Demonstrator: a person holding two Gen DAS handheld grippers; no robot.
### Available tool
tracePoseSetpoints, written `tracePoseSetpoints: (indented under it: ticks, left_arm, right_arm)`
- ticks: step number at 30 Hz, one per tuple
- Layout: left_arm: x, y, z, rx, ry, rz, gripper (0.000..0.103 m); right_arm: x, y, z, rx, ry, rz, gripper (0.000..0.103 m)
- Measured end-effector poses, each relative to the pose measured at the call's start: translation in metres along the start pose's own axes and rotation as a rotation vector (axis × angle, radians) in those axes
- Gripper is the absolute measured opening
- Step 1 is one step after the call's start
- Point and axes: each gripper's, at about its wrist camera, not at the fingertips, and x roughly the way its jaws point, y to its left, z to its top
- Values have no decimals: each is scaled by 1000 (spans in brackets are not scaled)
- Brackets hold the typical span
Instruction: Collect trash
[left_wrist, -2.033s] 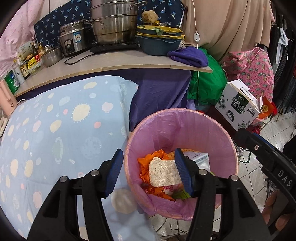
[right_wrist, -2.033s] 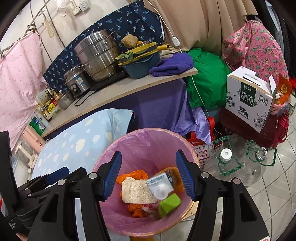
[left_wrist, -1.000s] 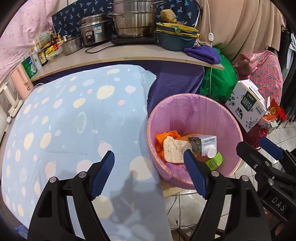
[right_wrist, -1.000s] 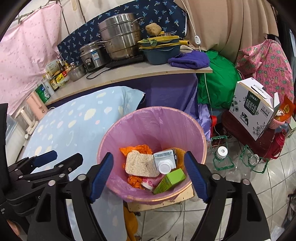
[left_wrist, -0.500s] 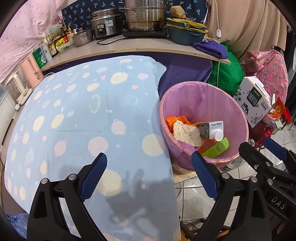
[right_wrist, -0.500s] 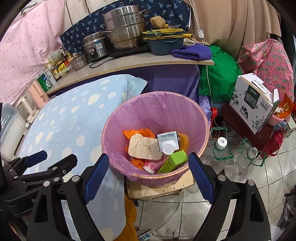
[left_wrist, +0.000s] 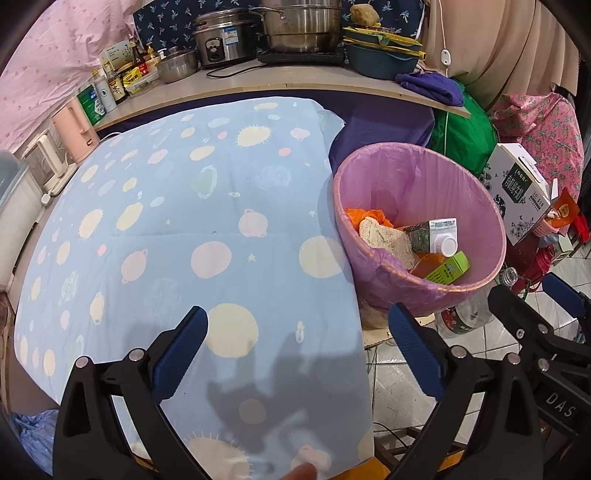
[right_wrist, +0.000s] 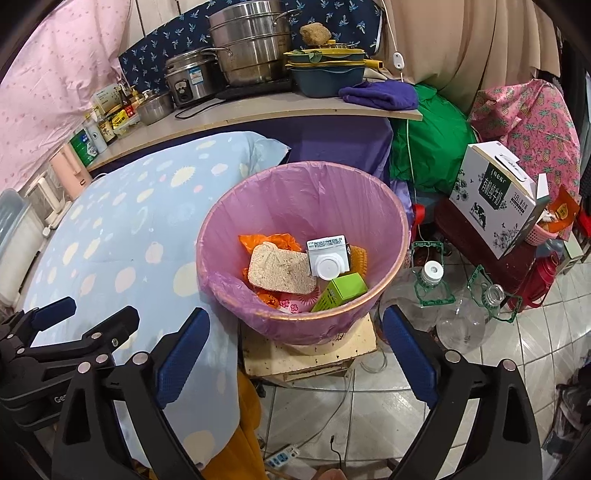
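A bin lined with a pink bag (left_wrist: 436, 173) (right_wrist: 295, 188) stands beside the table. Inside lie a tan loofah pad (right_wrist: 279, 269) (left_wrist: 388, 238), a white-capped carton (right_wrist: 328, 254) (left_wrist: 437, 236), a small green box (right_wrist: 341, 291) (left_wrist: 448, 271) and orange scraps (right_wrist: 269, 240). My left gripper (left_wrist: 297, 347) hovers over the blue spotted tablecloth (left_wrist: 166, 229), jaws opening, nothing between them. My right gripper (right_wrist: 295, 350) hangs above the near side of the bin and the floor, jaws opening and empty.
A counter (left_wrist: 258, 83) behind the table carries steel pots (left_wrist: 295, 27), a rice cooker, bottles and a purple cloth (right_wrist: 380, 94). A milk box (right_wrist: 495, 194), clear plastic bottles (right_wrist: 428, 291) and a power strip (right_wrist: 282, 452) sit on the tiled floor by the bin.
Both grippers have pulled back from above the bin, so it looks smaller and farther. Their jaws have spread wider. The left view now looks mostly at the tablecloth.
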Motion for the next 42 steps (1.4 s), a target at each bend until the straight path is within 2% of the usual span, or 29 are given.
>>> tracePoseSetpoints:
  ticks: [15, 42]
  left_arm:
    - [-2, -5, -8, 14, 2, 24, 94]
    - [0, -7, -13, 13, 11, 48, 94]
  right_arm:
    - [-10, -1, -7, -22, -30, -37, 93]
    - [-10, -3, -9, -23, -27, -42, 94]
